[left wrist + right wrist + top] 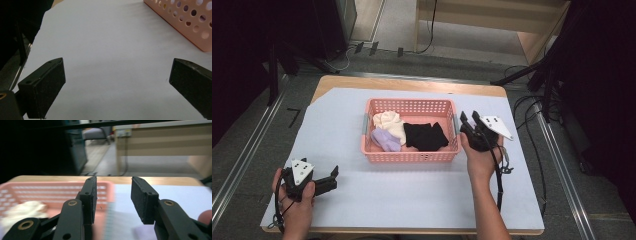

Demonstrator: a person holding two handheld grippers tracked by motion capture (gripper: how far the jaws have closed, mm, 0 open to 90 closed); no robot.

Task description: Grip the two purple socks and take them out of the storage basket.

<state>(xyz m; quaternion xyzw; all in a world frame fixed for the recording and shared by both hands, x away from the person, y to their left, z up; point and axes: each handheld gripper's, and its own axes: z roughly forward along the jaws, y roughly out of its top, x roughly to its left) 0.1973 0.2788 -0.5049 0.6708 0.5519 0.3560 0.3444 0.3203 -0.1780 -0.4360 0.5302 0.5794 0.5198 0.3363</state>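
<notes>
White sheet [412, 195] covers the wooden table [412, 82], and everything in play sits on it. At the far left, near the front edge, the left gripper [333, 178] rests low over the sheet in the person's left hand [297, 207], pointing right. Its jaws stand wide apart in the left gripper view, with bare sheet between them and nothing held.

Further right, in the middle of the sheet, stands the pink basket [412, 156]. Inside it, from left to right, lie a lilac cloth [385, 140] with a cream cloth [389, 123] touching it just behind, then a black cloth [426, 136] against the right half. All three are crumpled and rest on the basket's floor. In the left gripper view a corner of the basket [185, 22] shows at the upper right, well apart from the jaws.

Just beside the basket's right end is the right gripper [469, 118], held in the right hand [482, 160] and pointing away from the person. Its jaws are about half open, with nothing between them; in the right gripper view the basket's near corner [105, 192] sits behind the left jaw, blurred, and the cream cloth [22, 213] shows at the lower left.
</notes>
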